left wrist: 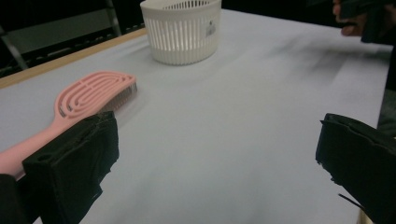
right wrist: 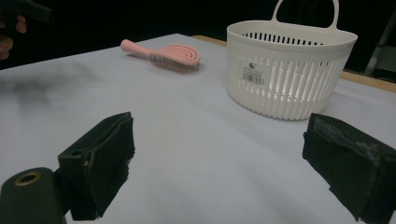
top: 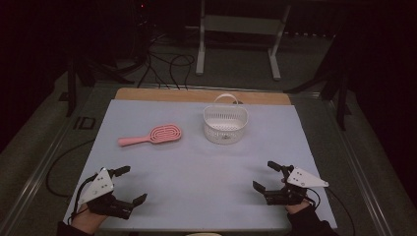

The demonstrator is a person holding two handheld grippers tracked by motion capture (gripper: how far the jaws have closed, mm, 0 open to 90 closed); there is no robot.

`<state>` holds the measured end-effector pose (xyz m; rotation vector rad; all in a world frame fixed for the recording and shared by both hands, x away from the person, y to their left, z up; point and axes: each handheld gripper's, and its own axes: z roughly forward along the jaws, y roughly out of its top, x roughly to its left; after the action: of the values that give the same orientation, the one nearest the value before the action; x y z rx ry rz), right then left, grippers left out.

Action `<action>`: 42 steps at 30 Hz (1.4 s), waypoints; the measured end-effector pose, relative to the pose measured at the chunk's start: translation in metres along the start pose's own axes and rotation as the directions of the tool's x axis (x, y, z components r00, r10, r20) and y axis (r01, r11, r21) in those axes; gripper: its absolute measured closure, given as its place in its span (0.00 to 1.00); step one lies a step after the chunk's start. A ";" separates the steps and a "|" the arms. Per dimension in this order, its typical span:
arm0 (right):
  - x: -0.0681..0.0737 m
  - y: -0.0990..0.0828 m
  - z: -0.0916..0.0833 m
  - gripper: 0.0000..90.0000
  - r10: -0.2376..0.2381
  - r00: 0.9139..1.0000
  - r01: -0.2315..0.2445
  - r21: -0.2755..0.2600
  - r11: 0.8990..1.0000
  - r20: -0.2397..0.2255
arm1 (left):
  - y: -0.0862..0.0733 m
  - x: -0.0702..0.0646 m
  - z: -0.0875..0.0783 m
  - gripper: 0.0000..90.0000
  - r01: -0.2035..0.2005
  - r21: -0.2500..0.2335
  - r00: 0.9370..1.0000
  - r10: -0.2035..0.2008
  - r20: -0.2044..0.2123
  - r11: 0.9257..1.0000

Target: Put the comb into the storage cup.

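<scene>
High view: pink hairbrush [top: 151, 134] is seen flat on the counter [top: 196, 196], left of the white basket [top: 225, 124]. Left gripper [top: 129, 184] & right gripper [top: 266, 175] are held wide open, empty, near front edge. Risk: brush could be skidded away if pinched off-centre on its thin handle.

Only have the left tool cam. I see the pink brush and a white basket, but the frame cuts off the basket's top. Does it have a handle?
Observer: Yes. The white basket has an arched handle standing upright from its rim.
Operator: Anything in it?
Observer: The high view looks into it. I can make out nothing inside, just the slotted floor.
Operator: Where's the right tool?
Observer: The right tool is low over the near right part of the table. Its jaws are open and hold nothing.
</scene>
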<state>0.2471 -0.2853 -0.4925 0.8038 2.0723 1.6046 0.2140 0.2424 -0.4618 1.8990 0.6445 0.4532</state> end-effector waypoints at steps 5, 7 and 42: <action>0.000 0.000 0.000 0.10 0.001 1.000 -0.001 -0.001 1.000 0.000 | 0.011 0.005 -0.004 0.00 -0.003 -0.006 1.000 0.003 0.000 1.000; 0.000 0.000 0.000 0.10 0.003 1.000 -0.003 -0.002 1.000 -0.001 | 0.015 0.007 -0.005 0.00 -0.002 -0.003 1.000 0.002 0.001 1.000; 0.000 0.001 -0.001 0.10 0.014 1.000 -0.014 -0.011 1.000 -0.005 | 0.056 0.058 0.011 0.00 0.030 0.050 0.999 -0.028 -0.031 0.998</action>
<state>0.2467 -0.2853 -0.4909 0.8135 2.0639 1.6250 0.2785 0.2522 -0.4138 1.9309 0.7084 0.4511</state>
